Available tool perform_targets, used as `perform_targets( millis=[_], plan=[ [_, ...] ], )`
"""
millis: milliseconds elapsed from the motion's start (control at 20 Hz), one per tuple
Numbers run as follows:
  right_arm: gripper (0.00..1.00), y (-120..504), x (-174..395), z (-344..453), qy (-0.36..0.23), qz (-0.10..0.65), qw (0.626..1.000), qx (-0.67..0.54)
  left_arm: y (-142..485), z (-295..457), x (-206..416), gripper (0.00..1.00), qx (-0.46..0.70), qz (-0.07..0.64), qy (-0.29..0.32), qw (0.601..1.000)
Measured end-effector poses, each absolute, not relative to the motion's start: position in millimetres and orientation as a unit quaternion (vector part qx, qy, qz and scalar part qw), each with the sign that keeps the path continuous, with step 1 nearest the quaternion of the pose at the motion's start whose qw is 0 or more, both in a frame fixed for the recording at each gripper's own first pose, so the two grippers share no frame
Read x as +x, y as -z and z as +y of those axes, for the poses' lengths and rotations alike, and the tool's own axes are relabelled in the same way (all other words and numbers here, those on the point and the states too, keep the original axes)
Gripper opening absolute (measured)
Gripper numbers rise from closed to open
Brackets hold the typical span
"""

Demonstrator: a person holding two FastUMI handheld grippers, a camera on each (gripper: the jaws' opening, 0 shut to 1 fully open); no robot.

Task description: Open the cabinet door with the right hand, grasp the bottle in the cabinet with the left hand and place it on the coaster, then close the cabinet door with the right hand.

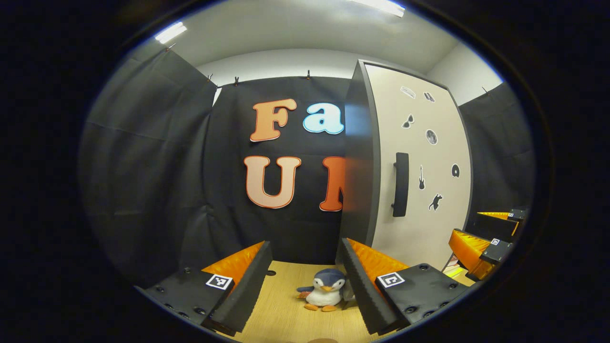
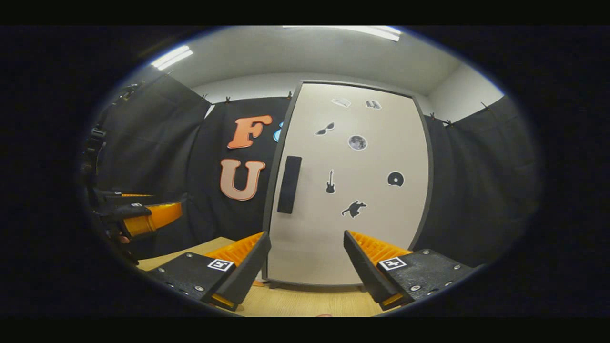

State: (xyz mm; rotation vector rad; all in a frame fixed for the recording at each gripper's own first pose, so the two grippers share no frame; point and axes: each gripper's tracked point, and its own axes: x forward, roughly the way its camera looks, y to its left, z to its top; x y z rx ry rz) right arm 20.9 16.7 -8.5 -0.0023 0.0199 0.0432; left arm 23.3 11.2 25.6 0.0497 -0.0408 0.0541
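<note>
The cabinet [image 2: 352, 190] stands upright on the wooden table [image 2: 305, 302]. Its pale door, dotted with small stickers, is closed and hides the inside. A dark vertical handle [image 2: 289, 185] sits near the door's left edge. My right gripper [image 2: 307, 237] is open just in front of the door's lower part, a little right of the handle, with nothing between its fingers. In the left gripper view the cabinet [image 1: 419, 181] is to the right, showing its dark side panel and its handle [image 1: 400, 185]. My left gripper [image 1: 305, 245] is open and empty, left of the cabinet.
A small plush penguin [image 1: 324, 295] sits on the table [image 1: 281, 314] by the cabinet's near corner, between my left fingers. The right gripper [image 1: 486, 238] appears at the far right of the left gripper view. The left gripper [image 2: 143, 214] appears at the left edge of the right gripper view.
</note>
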Motion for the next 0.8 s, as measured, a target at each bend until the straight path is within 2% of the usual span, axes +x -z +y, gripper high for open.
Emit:
perform_targets(
  millis=[400,800],
  plan=[
    [0.95,2.1,56.5,19.7,-0.004,0.018,1.0,0.0,-25.8,3.9,30.8,0.95,0.02,-0.017,-0.016,1.0],
    [0.95,-21.5,124.0,50.4,-0.036,0.005,0.997,0.061,-14.2,18.2,32.9,0.95,0.02,0.0,-0.032,0.999]
  ],
)
